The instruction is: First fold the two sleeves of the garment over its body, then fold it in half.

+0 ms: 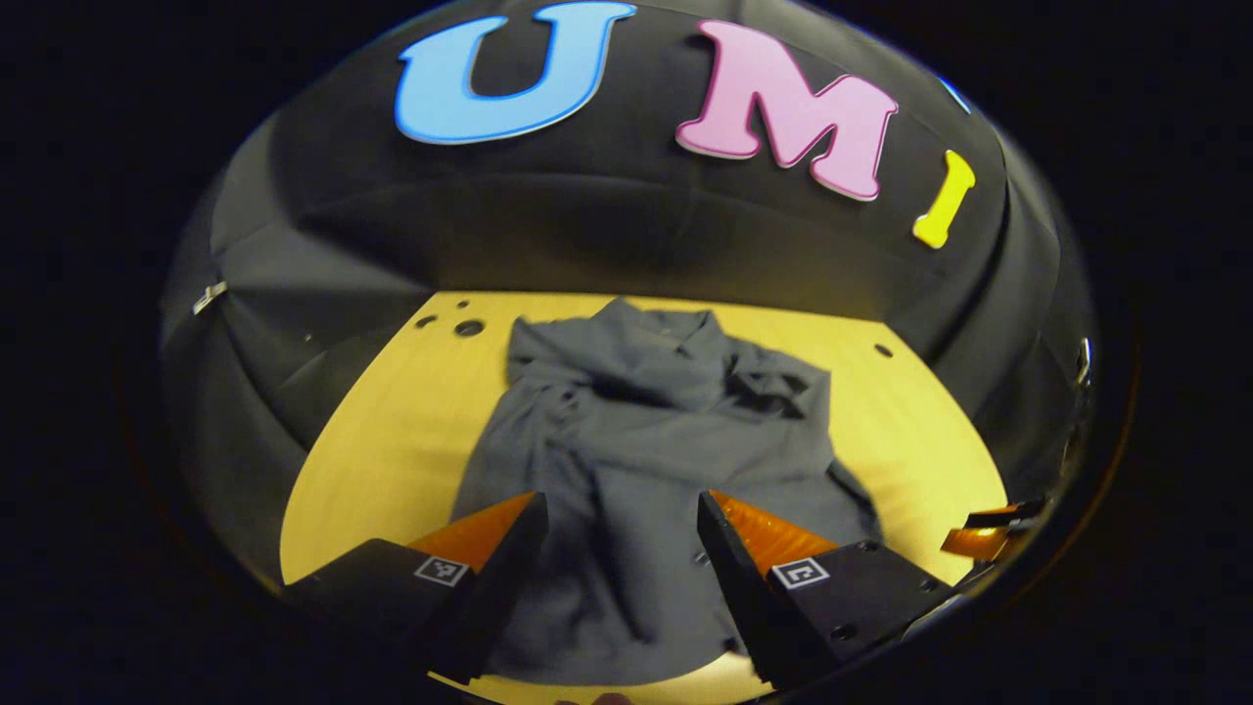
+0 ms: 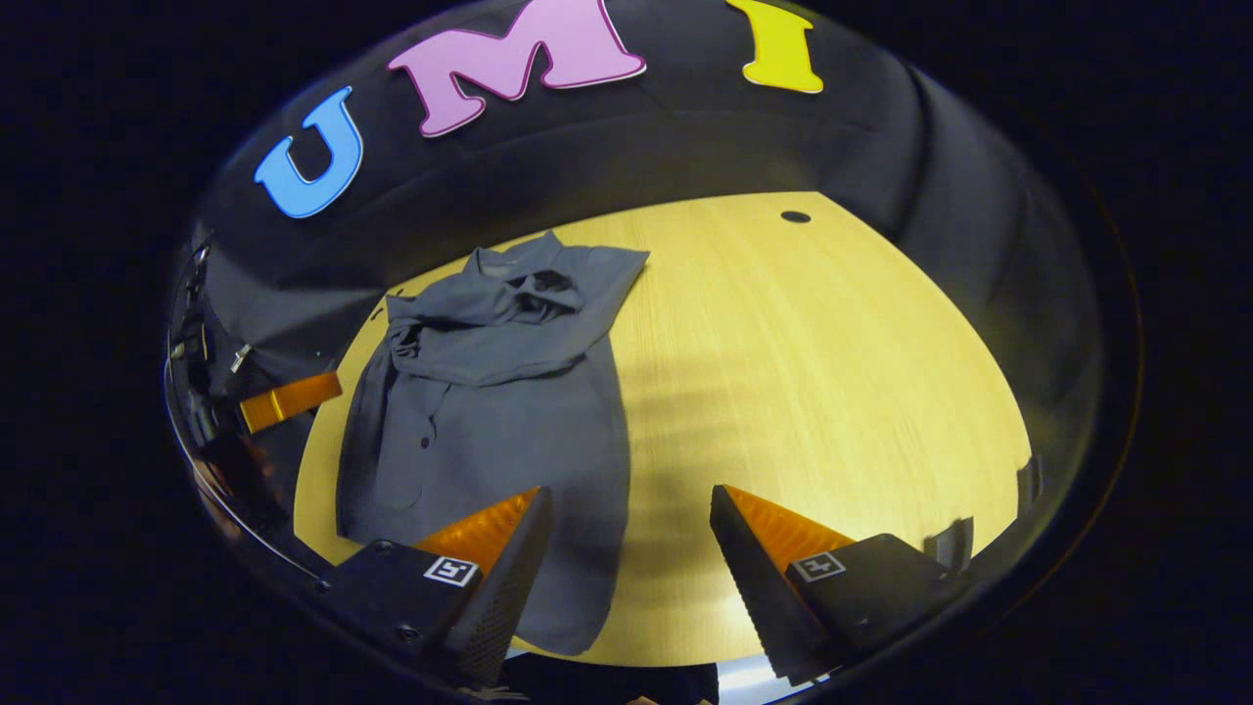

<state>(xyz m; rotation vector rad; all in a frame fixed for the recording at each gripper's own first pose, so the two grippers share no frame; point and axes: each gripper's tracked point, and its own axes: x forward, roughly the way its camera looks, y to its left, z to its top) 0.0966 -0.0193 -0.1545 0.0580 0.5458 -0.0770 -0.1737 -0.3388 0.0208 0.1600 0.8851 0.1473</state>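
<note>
Left gripper view. The grey shirt (image 1: 636, 460) lies lengthwise on the yellow counter (image 1: 372, 460), collar (image 1: 685, 338) at the far end and hem toward the near edge. Both sleeves appear already drawn in and bunched across the chest just below the collar, leaving a narrow body panel. The left tongs (image 1: 619, 534) stand wide, empty, hovering over the lower half of the shirt; whether they touch the cloth cannot be told. At the right edge, the other tongs' fingertips (image 1: 989, 529) show beside the shirt's right side.

Right gripper view. The shirt (image 2: 489, 411) occupies the left part of the counter (image 2: 832, 372), with the collar (image 2: 509, 269) far and the hem reaching the near edge. The sleeve cloth (image 2: 460, 333) lies heaped over the upper body. The right tongs (image 2: 626, 534) are wide and hold nothing, poised above the shirt's near right margin and the bare wood next to it. A finger of the left tongs (image 2: 289, 399) shows at the left, near the shirt's left side.

Judged step: the sleeve folds look done, though untidy; the fold in half is in hand. The next move probably calls for each pair of tongs to descend to a hem corner, close on the fabric, and carry the hem toward the collar together, keeping the bunched sleeves from slipping out.
</note>
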